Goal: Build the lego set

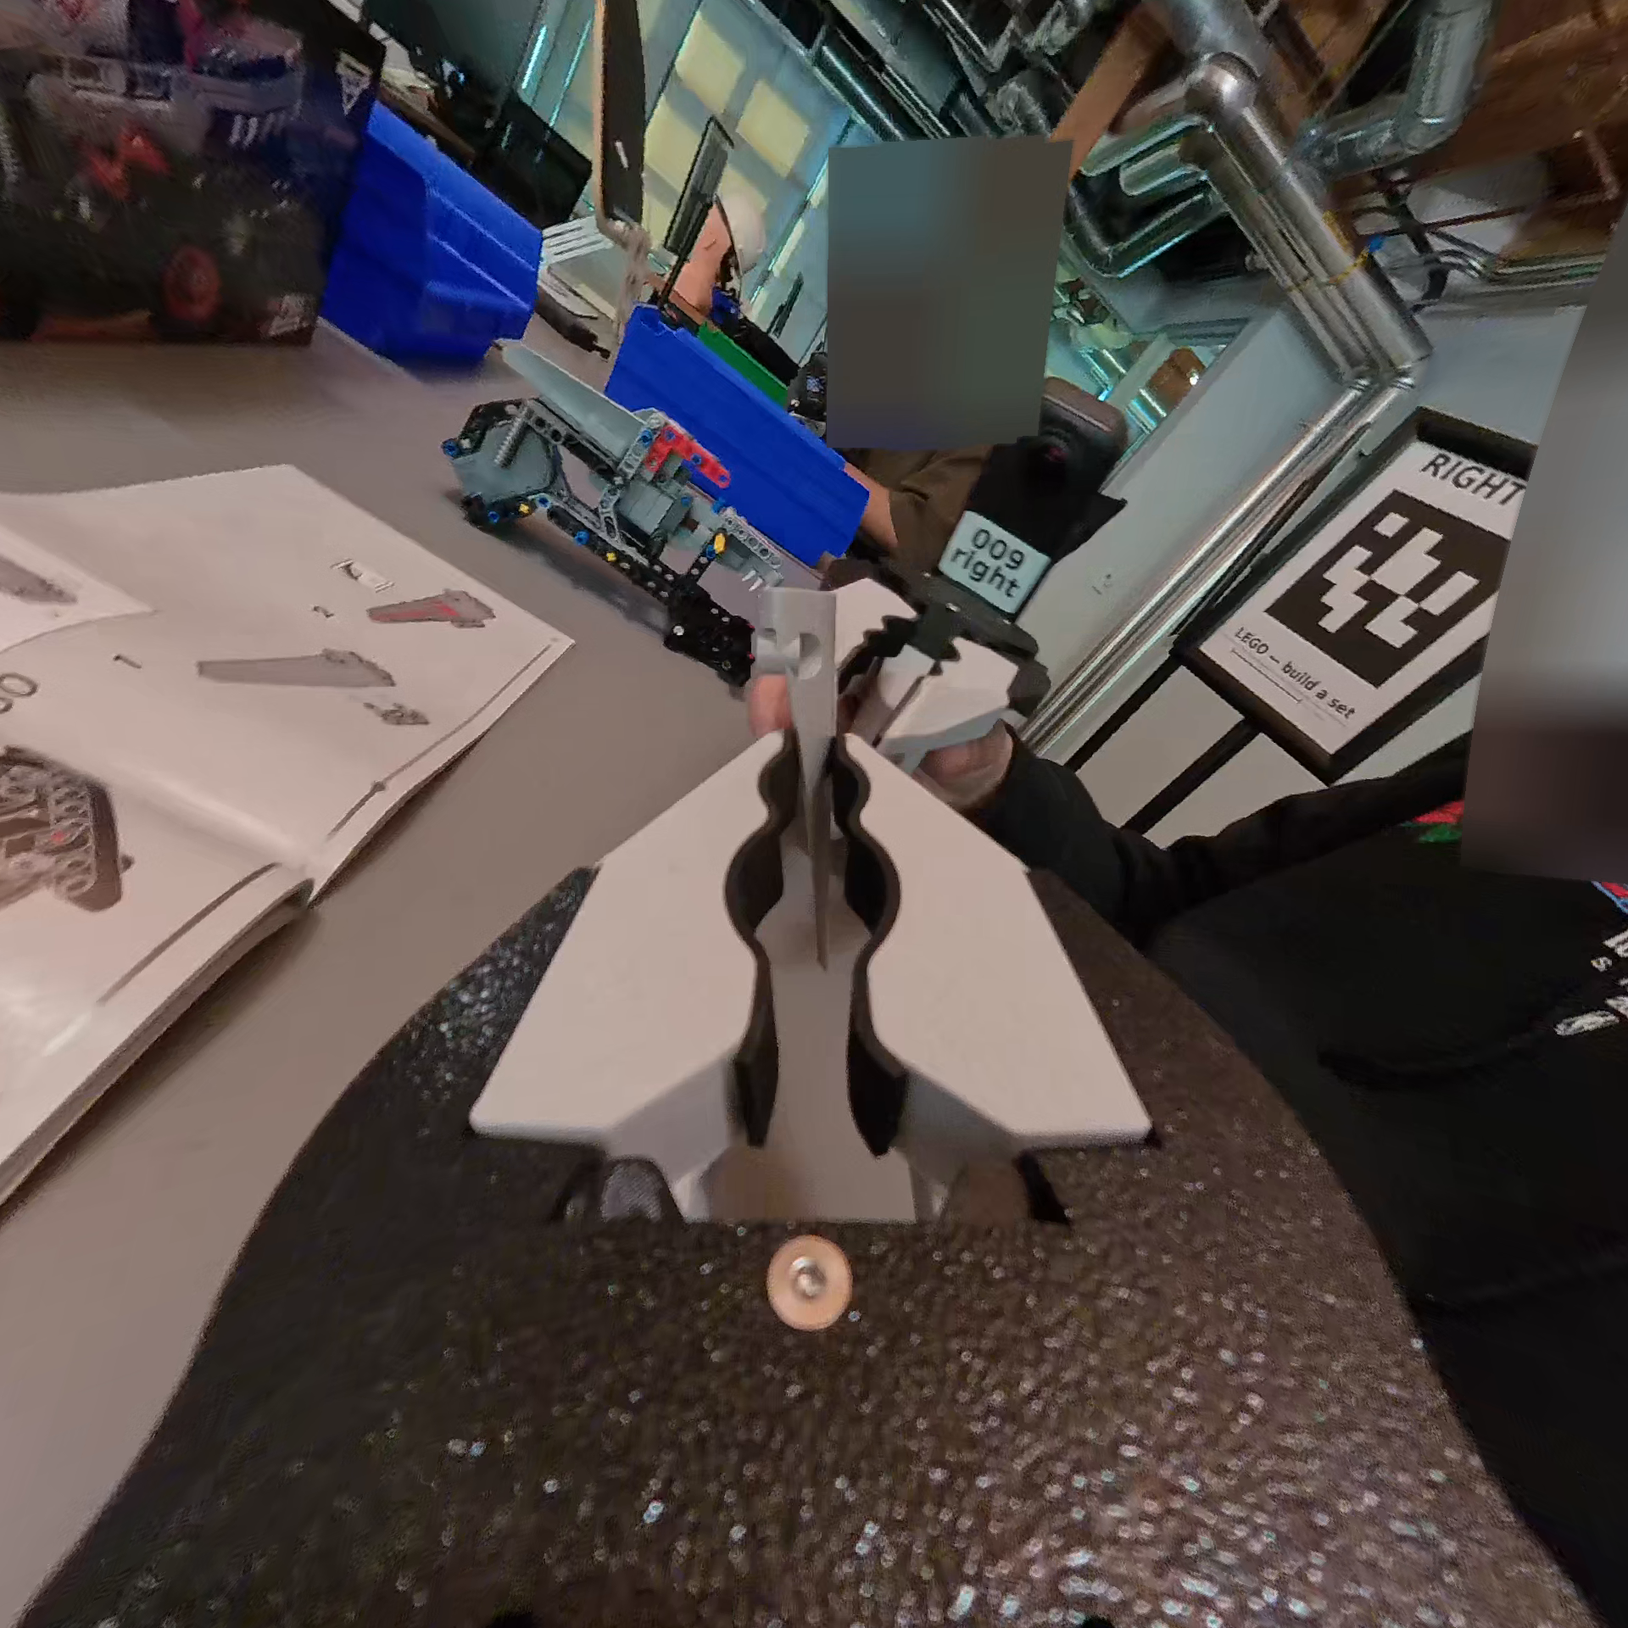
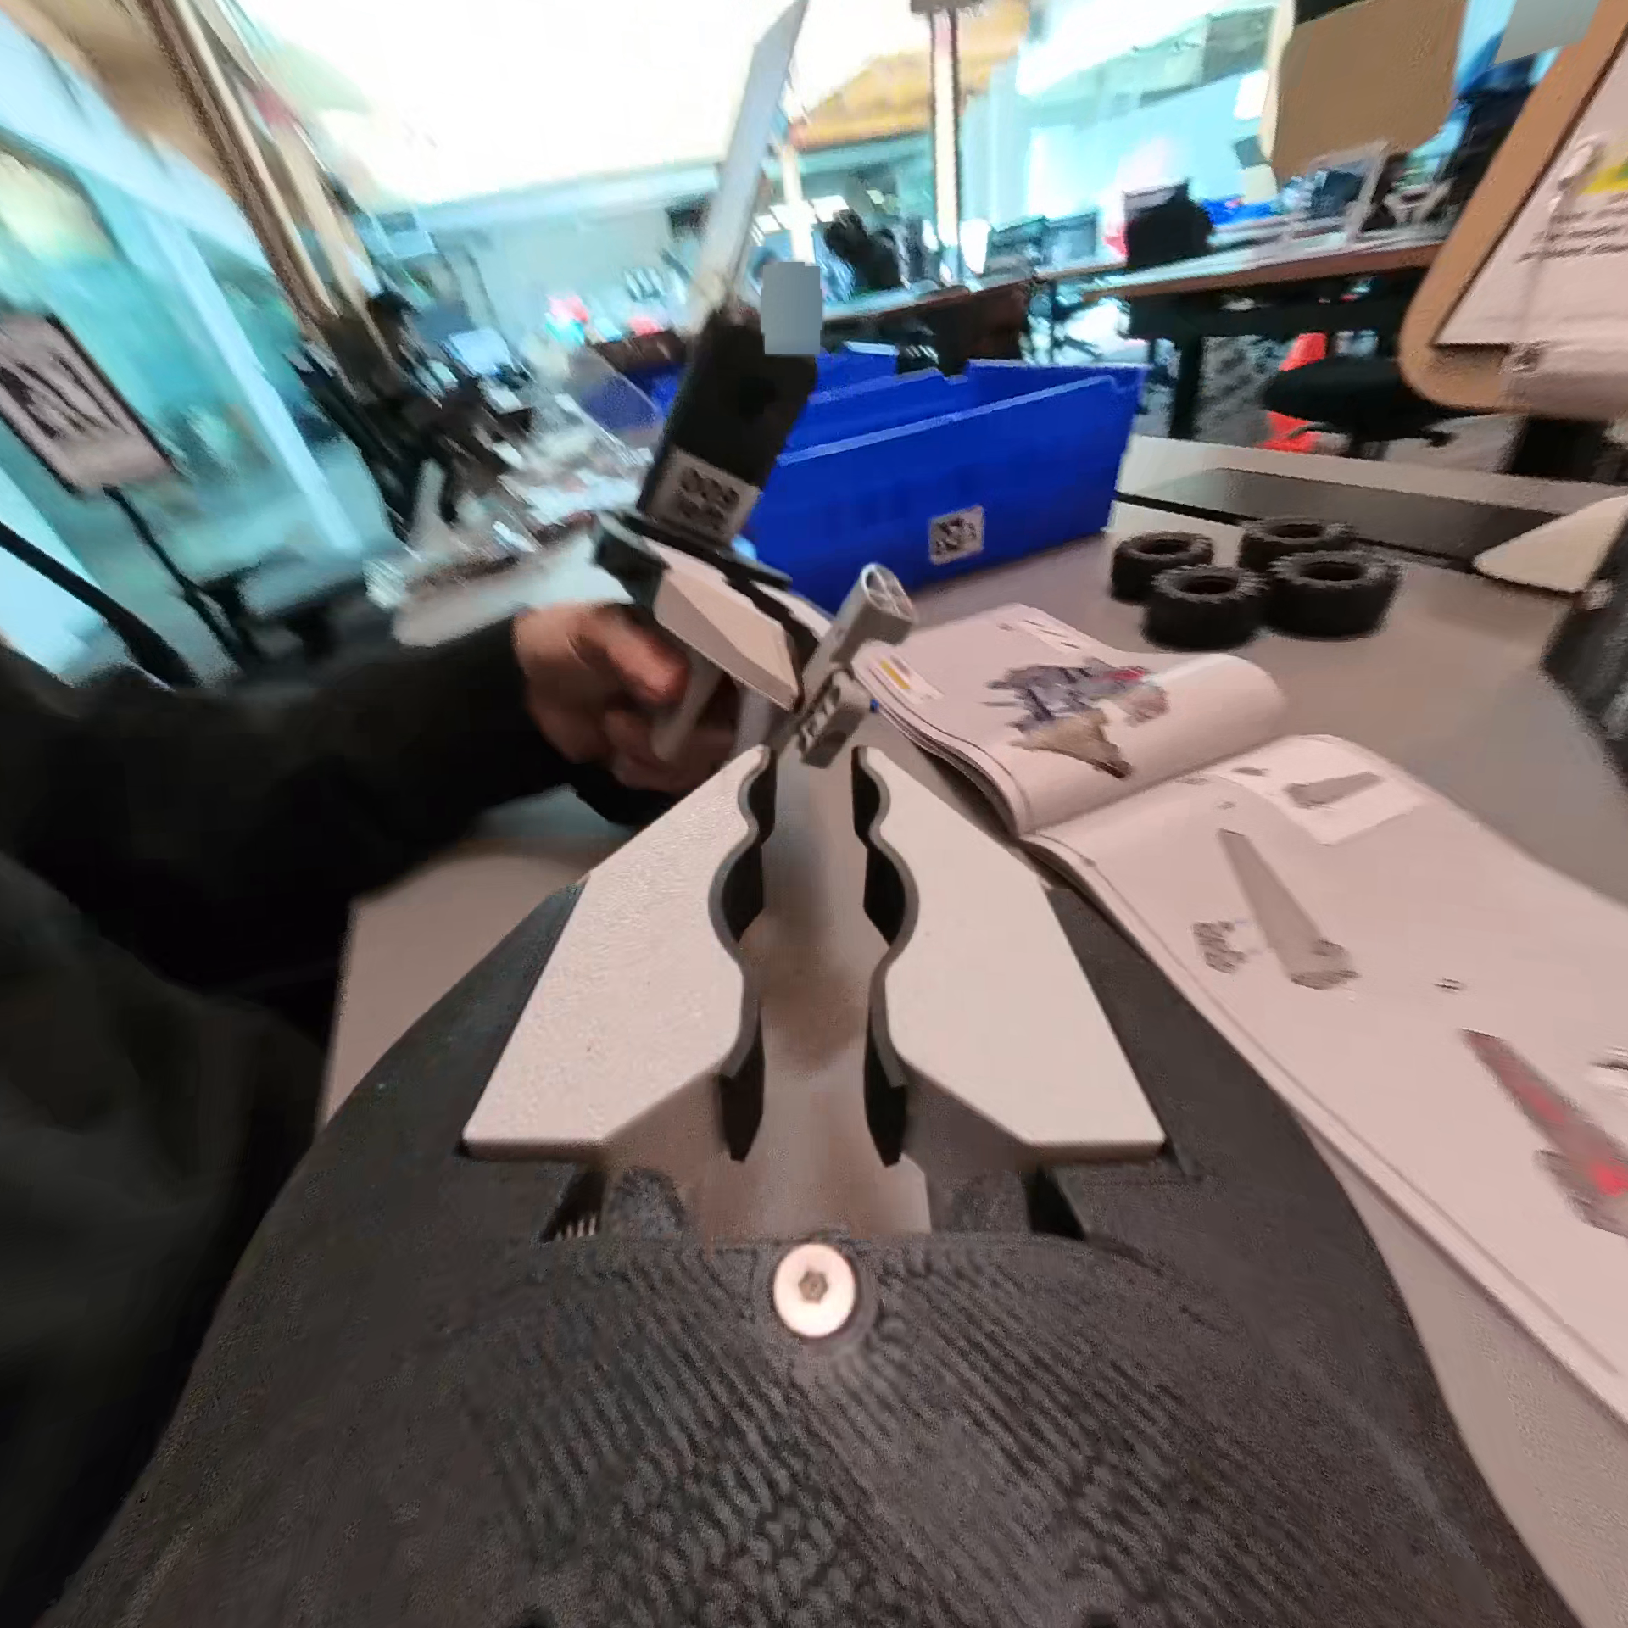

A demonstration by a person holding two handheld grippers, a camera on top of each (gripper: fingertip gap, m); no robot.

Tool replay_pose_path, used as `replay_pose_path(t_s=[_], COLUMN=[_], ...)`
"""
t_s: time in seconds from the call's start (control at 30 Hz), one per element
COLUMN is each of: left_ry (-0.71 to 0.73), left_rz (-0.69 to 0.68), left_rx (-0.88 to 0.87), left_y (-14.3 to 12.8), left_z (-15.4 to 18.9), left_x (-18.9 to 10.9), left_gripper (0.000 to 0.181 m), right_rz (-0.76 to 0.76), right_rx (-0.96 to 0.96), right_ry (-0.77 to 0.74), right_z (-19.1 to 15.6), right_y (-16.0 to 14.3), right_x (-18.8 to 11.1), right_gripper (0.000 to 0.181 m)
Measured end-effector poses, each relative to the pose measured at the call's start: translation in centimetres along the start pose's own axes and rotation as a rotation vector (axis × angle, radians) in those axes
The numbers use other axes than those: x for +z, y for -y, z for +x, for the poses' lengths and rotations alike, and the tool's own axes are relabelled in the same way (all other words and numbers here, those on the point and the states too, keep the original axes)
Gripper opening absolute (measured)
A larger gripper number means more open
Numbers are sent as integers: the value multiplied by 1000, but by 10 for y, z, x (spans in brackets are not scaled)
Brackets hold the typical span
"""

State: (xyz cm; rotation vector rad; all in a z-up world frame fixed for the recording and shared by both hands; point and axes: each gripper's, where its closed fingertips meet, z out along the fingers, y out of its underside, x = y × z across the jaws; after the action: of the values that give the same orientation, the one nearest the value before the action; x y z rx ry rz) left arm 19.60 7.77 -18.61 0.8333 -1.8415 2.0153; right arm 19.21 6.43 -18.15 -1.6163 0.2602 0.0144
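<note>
The left gripper is clamping one grey panel; the right gripper is standing apart; four tyres are resting beside two blue bins.

Evenly lit indoors, no hard shadows. Blown-out white glare at top of right wrist view. Heavy motion blur there on left side and on booklet at right edge. Strong wide-angle bending at edges. Left wrist view sharper, table softly lit.

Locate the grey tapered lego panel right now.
Left wrist view: the grey tapered panel stands clamped in the left gripper, right of the open instruction booklet, with the right gripper close behind.
</note>
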Motion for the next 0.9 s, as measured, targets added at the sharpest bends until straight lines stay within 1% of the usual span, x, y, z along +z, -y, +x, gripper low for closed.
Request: replay_pose_path(t_s=[0.03, 0.13, 0.23, 0.3, 0.5, 0.67, 0.9], left_ry=[-7, -28, -50, -58, -66, -76, -63], left_rz=[-3, -1, 4, 7, -8, -48, -100], left_rx=[14, 56, 78, 87, 117, 110, 204], left_y=[-1, 0, 1, 1, -3, -8, -15], left_z=[2, 8, 13, 15, 18, 18, 21], left_x=[1, 3, 4, 4, 8, 7, 7], left_gripper=[5, 5, 5, 5, 5, 6, 5], right_rz=[30, 46, 36, 58, 71, 28, -31], right_rx=[41, 65, 66, 80, 90, 75, 123], right_ry=[25, 66, 68, 62, 70, 98, 165], right_z=[-2, -6, -8, -7, -8, -12, -18], right_y=[3, 5, 4, 6, 8, 3, -5], right_x=[-1, -1, 1, 1, 2, 3, 2], right_gripper=[13, 6, 11, 11, 8, 6, 6])
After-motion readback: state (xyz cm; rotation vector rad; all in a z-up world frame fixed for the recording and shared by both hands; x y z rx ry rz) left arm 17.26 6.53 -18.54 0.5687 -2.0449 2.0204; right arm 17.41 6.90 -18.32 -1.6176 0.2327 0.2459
